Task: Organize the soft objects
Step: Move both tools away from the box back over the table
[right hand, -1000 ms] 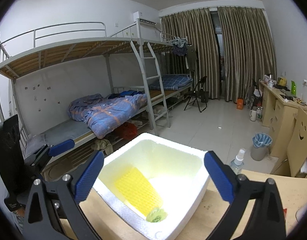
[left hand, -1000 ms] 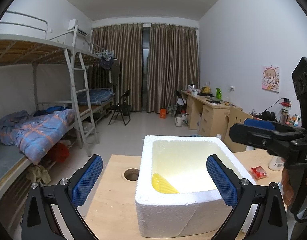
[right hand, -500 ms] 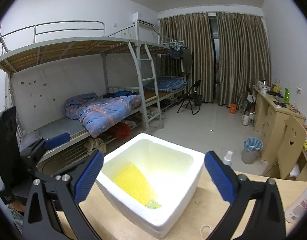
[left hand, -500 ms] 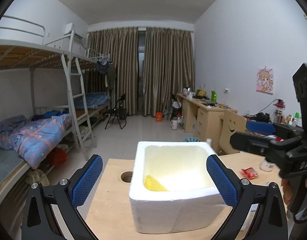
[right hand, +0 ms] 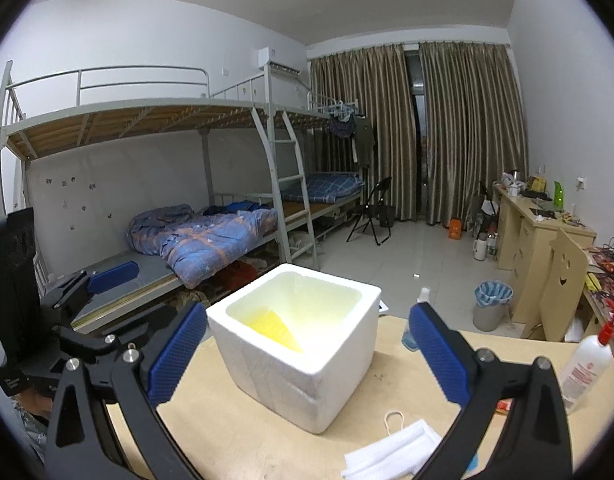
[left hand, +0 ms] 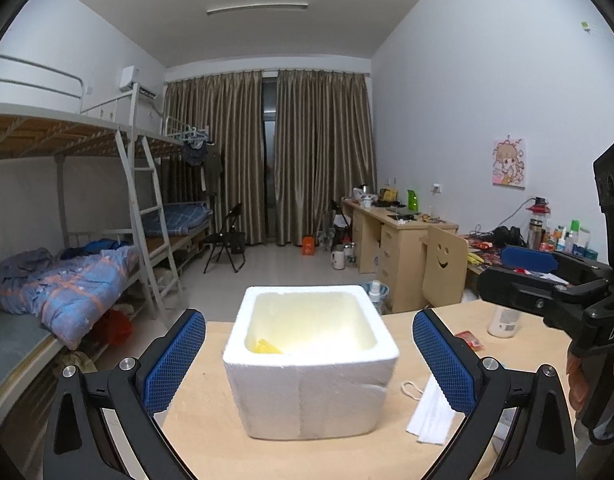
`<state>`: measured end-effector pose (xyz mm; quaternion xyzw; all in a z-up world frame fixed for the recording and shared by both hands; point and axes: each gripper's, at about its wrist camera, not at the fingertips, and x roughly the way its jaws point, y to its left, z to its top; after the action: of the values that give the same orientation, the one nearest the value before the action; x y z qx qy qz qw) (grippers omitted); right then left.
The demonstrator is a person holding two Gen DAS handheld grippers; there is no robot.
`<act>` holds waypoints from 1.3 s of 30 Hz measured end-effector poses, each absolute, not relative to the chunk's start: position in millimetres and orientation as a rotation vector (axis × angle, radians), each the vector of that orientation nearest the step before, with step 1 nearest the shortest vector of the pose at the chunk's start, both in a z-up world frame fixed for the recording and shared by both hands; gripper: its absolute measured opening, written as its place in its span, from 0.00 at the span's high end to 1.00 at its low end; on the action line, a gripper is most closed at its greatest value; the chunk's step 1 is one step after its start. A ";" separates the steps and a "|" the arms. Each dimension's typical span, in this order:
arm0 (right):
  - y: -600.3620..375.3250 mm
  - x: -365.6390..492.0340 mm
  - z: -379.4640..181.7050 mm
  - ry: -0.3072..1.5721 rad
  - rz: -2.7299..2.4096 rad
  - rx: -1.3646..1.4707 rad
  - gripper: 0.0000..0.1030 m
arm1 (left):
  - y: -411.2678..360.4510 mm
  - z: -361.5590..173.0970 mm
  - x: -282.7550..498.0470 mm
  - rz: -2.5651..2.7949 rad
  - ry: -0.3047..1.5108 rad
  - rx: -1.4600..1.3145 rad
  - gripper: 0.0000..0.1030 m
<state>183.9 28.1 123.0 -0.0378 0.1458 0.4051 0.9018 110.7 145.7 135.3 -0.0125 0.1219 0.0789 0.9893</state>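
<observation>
Left wrist view
Left gripper [left hand: 309,350]: your jaws stand wide apart at the bottom of the frame, with nothing between the blue pads [left hand: 175,360].
Box [left hand: 311,376]: white foam, open-topped, at lower centre on the table [left hand: 203,432], between your two fingers but touching neither.
Yellow item [left hand: 267,347]: only a small corner shows inside the box, at its lower left inner wall.
Mask [left hand: 429,412]: white, folded, flat on the table just right of the box, partly behind your right finger.
Right gripper [left hand: 547,284]: seen side-on at the right edge of the frame, held by a hand [left hand: 579,376]; you cannot tell its jaw state from here.
Bottle [left hand: 503,320]: white, upright on the table, right of centre.

Right wrist view
Right gripper [right hand: 307,354]: your jaws stand wide apart and empty, low in the frame.
Box [right hand: 303,356]: centre, corner toward you, on the table [right hand: 235,440].
Yellow item [right hand: 277,330]: ribbed, leaning against the box's left inner wall.
Mask [right hand: 391,448]: bottom centre, close in front of the box, apart from it.
Left gripper [right hand: 79,292]: left edge of the frame, beside the box.
Spray bottle [right hand: 587,364]: white, red nozzle, lower right.
</observation>
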 end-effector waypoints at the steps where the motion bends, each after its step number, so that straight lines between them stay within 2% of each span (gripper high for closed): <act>1: 24.9 182.0 122.9 0.299 0.836 -0.077 0.00 | 142.3 135.3 106.7 0.151 0.242 -0.020 0.00; 13: -10.0 141.8 109.3 0.261 0.789 -0.082 0.00 | 107.6 131.4 58.3 0.098 0.196 -0.028 0.00; 25: -37.5 116.1 95.9 0.228 0.712 -0.085 0.00 | 83.9 116.9 43.8 0.083 0.192 -0.030 0.00; 39: -69.2 113.2 38.1 0.299 0.579 -0.098 0.00 | 67.9 62.1 55.9 0.039 0.240 -0.115 0.00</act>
<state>113.2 -69.2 38.1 -0.0482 0.1470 0.2841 0.9462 55.9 67.9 62.1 -0.0571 0.1196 0.0196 0.9910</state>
